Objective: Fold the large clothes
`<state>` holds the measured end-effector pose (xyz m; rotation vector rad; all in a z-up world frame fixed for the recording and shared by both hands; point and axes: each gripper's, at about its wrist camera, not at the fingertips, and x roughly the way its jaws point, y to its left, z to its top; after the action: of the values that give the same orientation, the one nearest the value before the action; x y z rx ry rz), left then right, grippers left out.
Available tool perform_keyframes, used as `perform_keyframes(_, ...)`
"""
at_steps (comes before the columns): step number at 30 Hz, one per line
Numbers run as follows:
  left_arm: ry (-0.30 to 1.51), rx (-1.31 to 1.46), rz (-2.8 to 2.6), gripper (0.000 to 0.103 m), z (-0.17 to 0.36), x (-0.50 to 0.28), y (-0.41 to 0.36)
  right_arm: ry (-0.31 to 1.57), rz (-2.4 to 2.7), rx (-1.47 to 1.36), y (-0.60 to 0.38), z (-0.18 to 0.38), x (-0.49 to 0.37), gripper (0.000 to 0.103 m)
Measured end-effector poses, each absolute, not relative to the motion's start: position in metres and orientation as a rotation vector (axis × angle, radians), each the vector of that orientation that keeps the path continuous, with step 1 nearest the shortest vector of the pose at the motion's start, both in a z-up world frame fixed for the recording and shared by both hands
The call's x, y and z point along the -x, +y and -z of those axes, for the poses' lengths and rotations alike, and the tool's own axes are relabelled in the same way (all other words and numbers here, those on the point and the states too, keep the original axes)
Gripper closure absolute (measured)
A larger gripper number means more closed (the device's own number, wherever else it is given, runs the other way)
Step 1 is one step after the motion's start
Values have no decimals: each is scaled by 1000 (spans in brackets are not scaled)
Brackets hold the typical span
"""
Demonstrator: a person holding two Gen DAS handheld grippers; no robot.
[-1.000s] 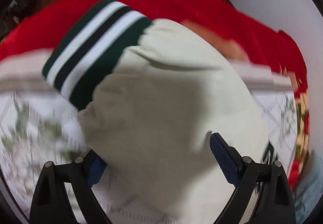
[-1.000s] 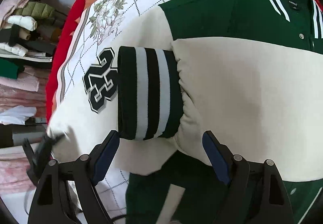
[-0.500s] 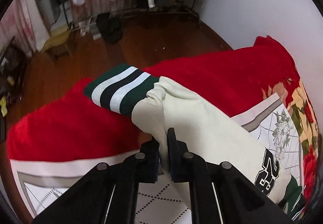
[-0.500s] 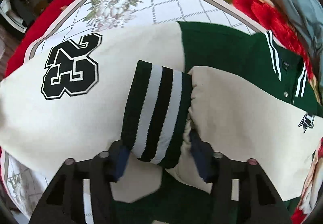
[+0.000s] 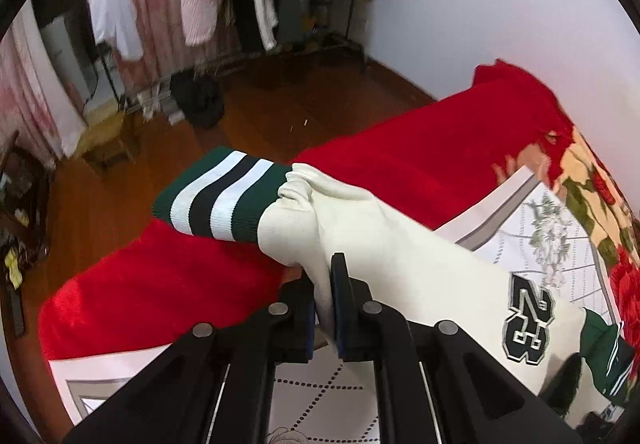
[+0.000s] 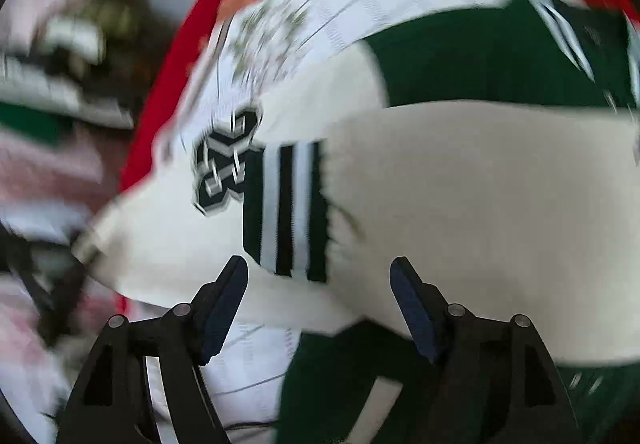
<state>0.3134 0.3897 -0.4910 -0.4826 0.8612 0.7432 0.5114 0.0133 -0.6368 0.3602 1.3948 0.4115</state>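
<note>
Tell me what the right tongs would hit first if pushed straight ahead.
Probably the striped cuff of the cream sleeve lying across the jacket; the opening right tongs hold nothing. The blur leaves depth unclear.

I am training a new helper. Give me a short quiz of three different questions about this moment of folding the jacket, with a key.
1. True or false: the left gripper is shut on the cream sleeve.
2. Multiple choice: the number patch on that sleeve reads A) 32, B) 23, C) 45.
3. Fill in: the right gripper has nothing between its pads; the striped cuff beyond it lies on the ____ of the jacket.

Key:
1. True; the pads pinch the fabric just behind the cuff.
2. B.
3. Other cream sleeve; the right jaws are opening, and this view is blurred.
</note>
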Motion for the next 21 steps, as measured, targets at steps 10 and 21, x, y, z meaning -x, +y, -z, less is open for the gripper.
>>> perform_keyframes(10, 683, 295, -588, 101, 383, -335, 321, 1423, 102, -62, -53, 656, -518, 7)
perform_keyframes(21, 621, 59, -120, 102, 327, -389, 118, 1384, 221, -273, -163, 644, -493, 5)
